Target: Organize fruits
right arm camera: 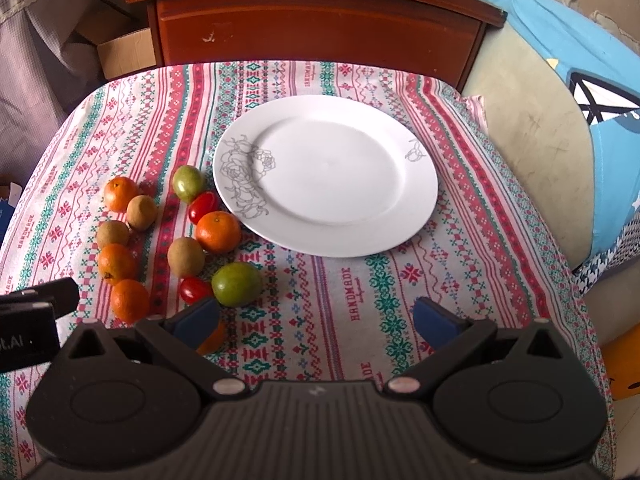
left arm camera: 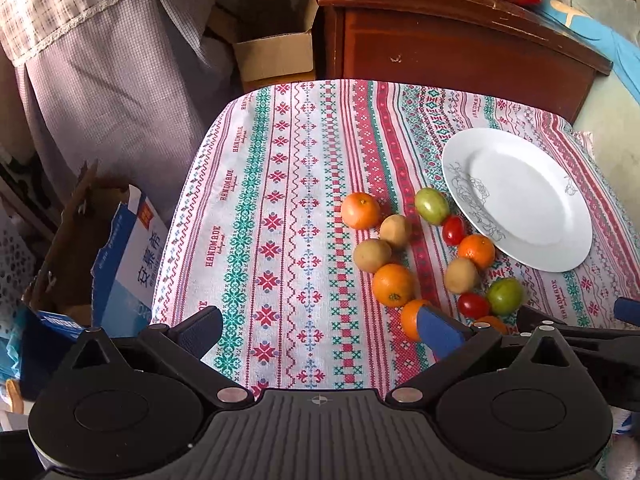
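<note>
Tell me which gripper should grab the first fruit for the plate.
Probably the right gripper. It is open, the green fruit lies just off its left finger, and the empty plate sits straight ahead. The left gripper, also open, faces mostly bare cloth, with the fruit off to its right.

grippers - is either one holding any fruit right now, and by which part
Nothing is held. The left gripper and right gripper are both open, above the cloth.
</note>
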### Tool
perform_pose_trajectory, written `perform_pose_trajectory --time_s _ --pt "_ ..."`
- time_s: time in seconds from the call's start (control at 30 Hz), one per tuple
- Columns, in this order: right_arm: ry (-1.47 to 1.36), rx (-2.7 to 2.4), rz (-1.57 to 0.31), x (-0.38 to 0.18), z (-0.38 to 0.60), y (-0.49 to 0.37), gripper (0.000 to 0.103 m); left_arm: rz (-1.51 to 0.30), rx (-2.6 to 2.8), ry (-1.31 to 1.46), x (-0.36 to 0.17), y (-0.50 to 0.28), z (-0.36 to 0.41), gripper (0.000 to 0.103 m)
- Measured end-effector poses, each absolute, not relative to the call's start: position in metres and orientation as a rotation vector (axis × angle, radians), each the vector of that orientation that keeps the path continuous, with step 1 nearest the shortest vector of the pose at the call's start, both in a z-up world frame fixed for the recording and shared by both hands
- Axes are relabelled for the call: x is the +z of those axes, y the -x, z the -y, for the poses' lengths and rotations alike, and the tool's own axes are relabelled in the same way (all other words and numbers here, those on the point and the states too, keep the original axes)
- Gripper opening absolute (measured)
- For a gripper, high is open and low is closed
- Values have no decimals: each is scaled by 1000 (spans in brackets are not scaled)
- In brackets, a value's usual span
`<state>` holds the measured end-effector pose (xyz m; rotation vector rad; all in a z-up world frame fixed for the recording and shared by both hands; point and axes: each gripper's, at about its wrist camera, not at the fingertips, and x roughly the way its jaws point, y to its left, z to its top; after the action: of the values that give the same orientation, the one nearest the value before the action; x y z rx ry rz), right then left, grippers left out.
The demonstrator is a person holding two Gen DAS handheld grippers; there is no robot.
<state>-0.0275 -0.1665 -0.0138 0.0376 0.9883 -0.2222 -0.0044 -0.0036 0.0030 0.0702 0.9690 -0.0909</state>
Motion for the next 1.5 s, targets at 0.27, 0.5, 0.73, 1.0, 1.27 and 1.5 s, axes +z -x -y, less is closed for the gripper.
perform_pose_trajectory --time_s 0.27,0.5,0.73,1.0,1.27,1.5 --pt "-50 -212 -998 -17 166 26 102 -972 -87 -74 2 4 5 103" --pt "-54 -215 -1012 -20 166 24 101 -967 -86 -88 2 3 10 103" --pt "-44 -212 -1016 -22 164 23 101 -970 -80 -98 1 2 9 103" --pt "-41 -211 -1016 -23 164 23 101 -965 -81 -103 2 2 10 103" --pt "-40 -210 -1015 -23 164 23 101 -962 -80 -106 2 2 11 102" --pt "-40 -210 -1015 -23 163 22 101 -960 -80 -110 2 1 11 102"
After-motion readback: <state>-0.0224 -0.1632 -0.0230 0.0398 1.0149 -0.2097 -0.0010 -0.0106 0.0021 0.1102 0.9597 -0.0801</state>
